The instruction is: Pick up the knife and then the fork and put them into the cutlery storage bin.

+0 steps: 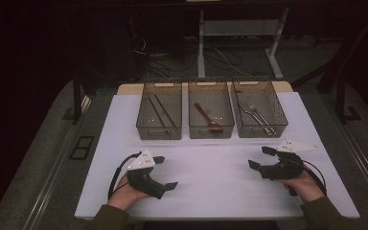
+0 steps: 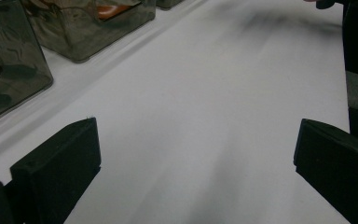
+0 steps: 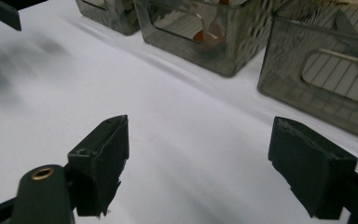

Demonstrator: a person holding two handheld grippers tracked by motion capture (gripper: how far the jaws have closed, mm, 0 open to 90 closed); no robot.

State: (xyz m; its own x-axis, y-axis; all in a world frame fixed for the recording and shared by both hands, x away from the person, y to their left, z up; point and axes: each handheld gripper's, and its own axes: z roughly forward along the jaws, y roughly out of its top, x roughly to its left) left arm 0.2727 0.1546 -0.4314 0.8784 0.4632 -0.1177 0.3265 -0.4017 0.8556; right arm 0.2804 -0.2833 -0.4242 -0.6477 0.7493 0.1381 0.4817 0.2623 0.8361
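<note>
Bins point(image 1: 211, 109) at twelve o'clock on the white surface point(image 1: 211, 177) already hold chopsticks point(image 1: 159, 111), a red spoon point(image 1: 209, 118) and forks point(image 1: 256, 115), so sorting looks done, while the left tongs point(image 1: 165, 172) and right tongs point(image 1: 260, 157) rest wide and empty.

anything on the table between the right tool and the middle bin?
Nothing: the white table is bare from the open right tool to the middle bin, seen in the right gripper view.
</note>
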